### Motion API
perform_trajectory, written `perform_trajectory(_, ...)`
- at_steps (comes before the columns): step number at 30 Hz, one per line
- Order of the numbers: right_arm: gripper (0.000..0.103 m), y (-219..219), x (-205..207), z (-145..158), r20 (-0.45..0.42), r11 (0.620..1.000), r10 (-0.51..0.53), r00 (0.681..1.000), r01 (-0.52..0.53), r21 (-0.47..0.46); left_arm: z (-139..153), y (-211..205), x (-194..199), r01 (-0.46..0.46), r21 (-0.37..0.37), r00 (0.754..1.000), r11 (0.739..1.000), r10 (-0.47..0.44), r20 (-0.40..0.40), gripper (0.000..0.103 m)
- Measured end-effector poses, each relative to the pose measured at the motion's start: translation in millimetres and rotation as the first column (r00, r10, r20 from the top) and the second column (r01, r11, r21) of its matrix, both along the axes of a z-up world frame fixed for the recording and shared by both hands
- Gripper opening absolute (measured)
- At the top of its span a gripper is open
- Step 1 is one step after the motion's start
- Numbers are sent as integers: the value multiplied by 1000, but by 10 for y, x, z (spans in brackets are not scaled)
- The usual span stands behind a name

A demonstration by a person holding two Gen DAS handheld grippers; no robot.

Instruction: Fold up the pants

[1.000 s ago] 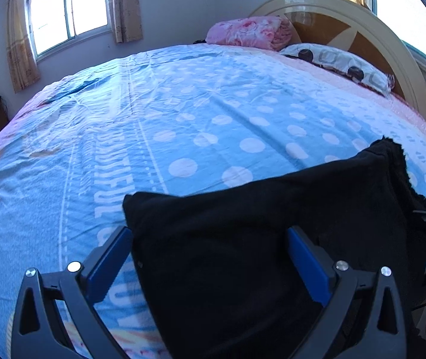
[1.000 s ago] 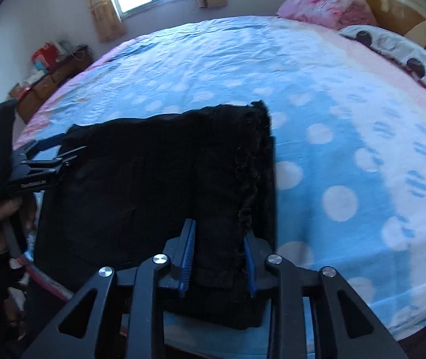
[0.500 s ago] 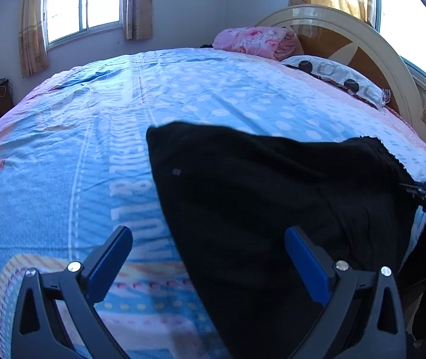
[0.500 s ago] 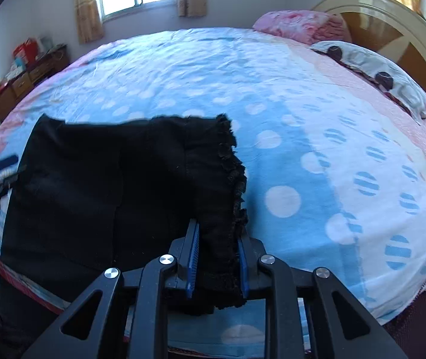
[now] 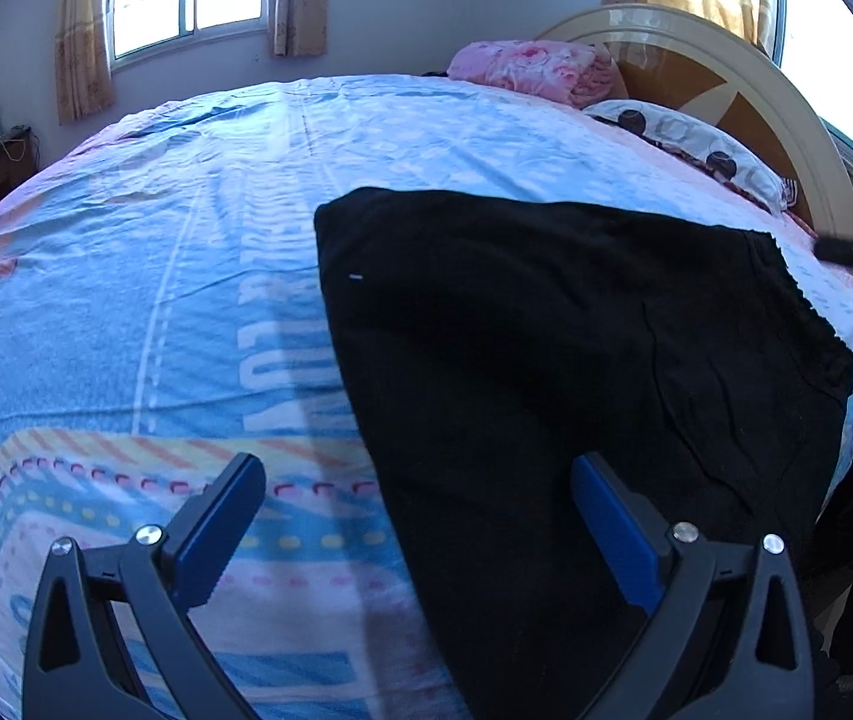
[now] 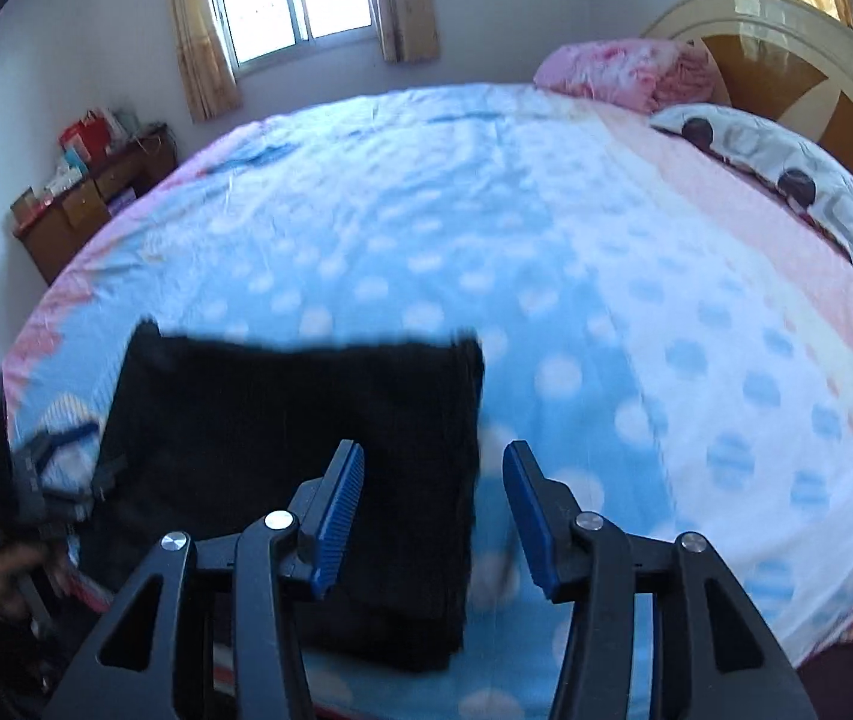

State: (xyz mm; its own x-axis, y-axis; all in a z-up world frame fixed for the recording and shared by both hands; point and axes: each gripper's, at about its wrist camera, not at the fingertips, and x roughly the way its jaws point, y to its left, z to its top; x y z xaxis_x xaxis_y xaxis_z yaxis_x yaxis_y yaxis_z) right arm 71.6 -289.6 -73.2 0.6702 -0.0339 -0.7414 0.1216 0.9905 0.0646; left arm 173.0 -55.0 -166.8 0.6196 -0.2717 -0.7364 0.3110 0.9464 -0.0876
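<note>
The bed under my fingers, and what lies on it

My bed (image 6: 486, 228) wears a blue sheet with white dots, pink toward the headboard side and striped with large lettering at the near edge. The black pants (image 5: 546, 372) lie flat on it, folded, near the front edge. Far off by the headboard rest a pink bundled blanket (image 6: 618, 72) and a white pillow with dark spots (image 6: 786, 180).

Left tool (image 5: 417, 525): black plastic frame, triangular cut-outs in each arm, silver round screw heads, two flat blue pads (image 5: 615, 531) with ribbed edge. Right tool (image 6: 432, 516): same black frame, silver screws, blue ribbed pads (image 6: 339, 519). Person's left hand (image 6: 3, 570): bare skin, dark sleeve at wrist, blurred.
</note>
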Motion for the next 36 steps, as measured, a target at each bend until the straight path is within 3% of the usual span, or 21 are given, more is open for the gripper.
perform_trajectory(2,50,73,201,-15,-10,999,24,1000,-24,-39,-2,-7,-17,-1,3,1000,1000,1,6,103)
perform_trajectory(5,50,109,600,-323,-166,994,6,986,-24,-104,-26,-3,-23,1,-4,1000,1000,-1,7,103)
perform_trajectory(8,50,34,798,-561,-208,994,-27,978,4,-112,-40,31,-44,4,-19,1000,1000,-4,2,103)
perform_trajectory(11,50,105,719,-411,-181,990,-51,982,25,-140,0,79,-94,1,-6,1000,1000,-1,17,103)
perform_trajectory(13,50,251,608,-212,-123,976,-66,990,38,-212,11,100,-119,-7,13,999,1000,7,37,103)
perform_trajectory(15,50,393,579,-73,-83,972,-29,996,9,-233,-19,125,-117,-11,25,999,1000,10,36,103)
perform_trajectory(18,50,805,675,3,-65,977,132,989,-141,-157,-16,202,-92,-31,-9,999,999,31,23,103)
perform_trajectory(20,50,1086,773,-49,-74,963,241,968,-248,-105,27,243,-93,-51,16,998,999,50,42,103)
perform_trajectory(23,50,1340,977,-185,-74,931,363,929,-359,69,64,301,-96,-73,39,996,997,71,50,103)
perform_trajectory(26,50,1509,1283,-503,-153,912,393,907,-364,188,55,388,-131,-88,21,996,996,87,35,103)
perform_trajectory(30,50,1487,1557,-730,-178,934,344,922,-318,160,19,382,-246,-78,30,997,996,77,31,103)
perform_trajectory(33,50,1559,1510,-604,-199,932,359,912,-337,135,-6,381,-347,-72,20,997,997,71,28,103)
perform_trajectory(36,50,1659,1382,-369,-155,914,399,904,-380,141,-60,331,-379,-56,-2,998,998,56,3,103)
